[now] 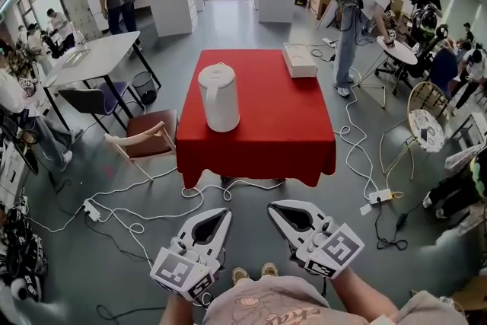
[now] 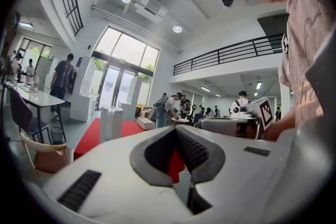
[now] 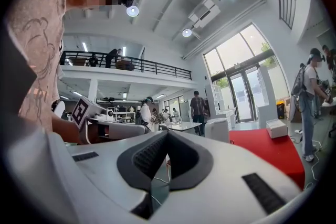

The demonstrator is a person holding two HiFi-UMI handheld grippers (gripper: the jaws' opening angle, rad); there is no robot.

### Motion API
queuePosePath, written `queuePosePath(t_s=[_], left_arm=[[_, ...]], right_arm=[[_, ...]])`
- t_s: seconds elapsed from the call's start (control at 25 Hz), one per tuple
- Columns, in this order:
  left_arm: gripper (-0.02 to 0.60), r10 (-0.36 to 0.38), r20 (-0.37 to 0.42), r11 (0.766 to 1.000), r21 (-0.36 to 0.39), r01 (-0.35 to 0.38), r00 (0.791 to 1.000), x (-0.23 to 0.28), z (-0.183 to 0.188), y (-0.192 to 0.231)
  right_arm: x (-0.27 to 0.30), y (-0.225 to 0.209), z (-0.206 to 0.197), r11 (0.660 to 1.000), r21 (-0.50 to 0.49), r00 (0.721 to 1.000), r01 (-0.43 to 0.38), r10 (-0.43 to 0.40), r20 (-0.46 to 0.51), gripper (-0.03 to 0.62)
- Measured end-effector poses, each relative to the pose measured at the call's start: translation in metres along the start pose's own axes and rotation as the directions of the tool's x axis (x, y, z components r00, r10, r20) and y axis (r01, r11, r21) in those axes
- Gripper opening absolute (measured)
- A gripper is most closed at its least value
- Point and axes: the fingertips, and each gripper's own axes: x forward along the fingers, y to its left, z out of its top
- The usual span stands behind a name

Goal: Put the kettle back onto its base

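Note:
A white kettle (image 1: 218, 97) stands upright on the left half of a red-clothed table (image 1: 281, 125). Its flat white base (image 1: 299, 59) lies apart from it at the table's far right corner. My left gripper (image 1: 227, 215) and right gripper (image 1: 272, 208) are held side by side, short of the table's near edge and well away from the kettle. Both are shut with nothing between their fingertips. The left gripper view has the kettle (image 2: 111, 122) and base (image 2: 146, 123) beyond the left gripper (image 2: 176, 129). In the right gripper view, kettle (image 3: 216, 129) and base (image 3: 276, 128) lie right of the right gripper (image 3: 167, 132).
White cables (image 1: 144, 198) trail over the grey floor between me and the table. A wooden chair (image 1: 144, 141) stands left of the table. A white desk (image 1: 99, 57) is at the far left. People work around small tables (image 1: 399, 51) at the right.

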Motion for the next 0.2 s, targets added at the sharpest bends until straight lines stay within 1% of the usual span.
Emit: queuePosePath(t_s=[0.2], left_arm=[[-0.002,-0.002,-0.004,1.000,0.002,0.002,1.000,0.0055,-0.0006,-0.0025]], right_arm=[[-0.0017,-0.0050,-0.0019,1.000,0.001,1.000,-0.004,0.004,-0.004,0.002]])
